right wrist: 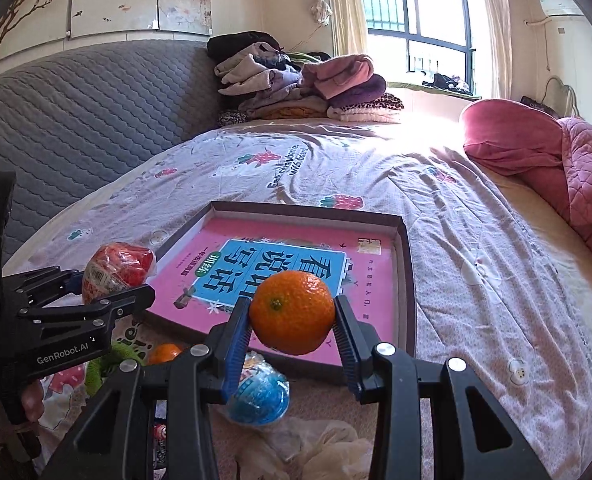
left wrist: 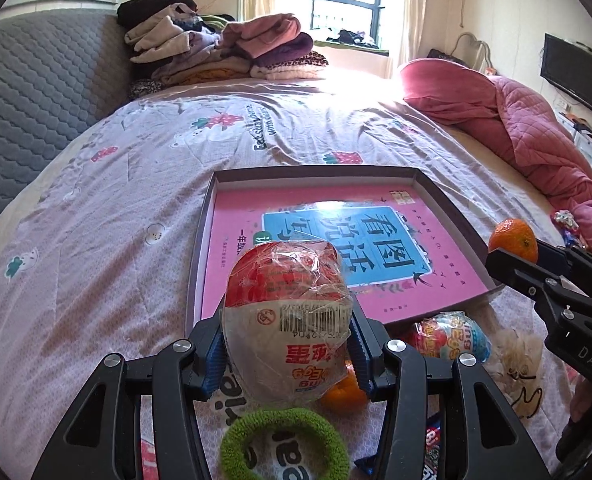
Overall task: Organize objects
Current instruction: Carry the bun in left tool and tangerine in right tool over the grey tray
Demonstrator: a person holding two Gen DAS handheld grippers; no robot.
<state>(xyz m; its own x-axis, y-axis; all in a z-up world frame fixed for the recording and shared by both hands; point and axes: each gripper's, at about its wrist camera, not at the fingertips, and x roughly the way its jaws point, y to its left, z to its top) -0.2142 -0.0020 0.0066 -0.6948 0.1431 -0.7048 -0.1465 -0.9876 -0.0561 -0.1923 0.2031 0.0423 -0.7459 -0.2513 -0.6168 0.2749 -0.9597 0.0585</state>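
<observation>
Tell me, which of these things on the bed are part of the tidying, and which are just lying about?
Part of the job:
- red wrapped egg, in the left gripper
- mandarin, in the right gripper
- shallow box with pink book
- blue wrapped egg, second mandarin, green hair tie

Just lying about:
- folded clothes
- pink quilt

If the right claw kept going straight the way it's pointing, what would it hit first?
Most likely the pink book lying in the shallow box. The right claw, clamped on an orange, points down toward it. Depth is uncertain.

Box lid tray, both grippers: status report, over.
Left gripper shut on red egg toy. Right gripper shut on tangerine. Both short of tray. Path clear.
</observation>
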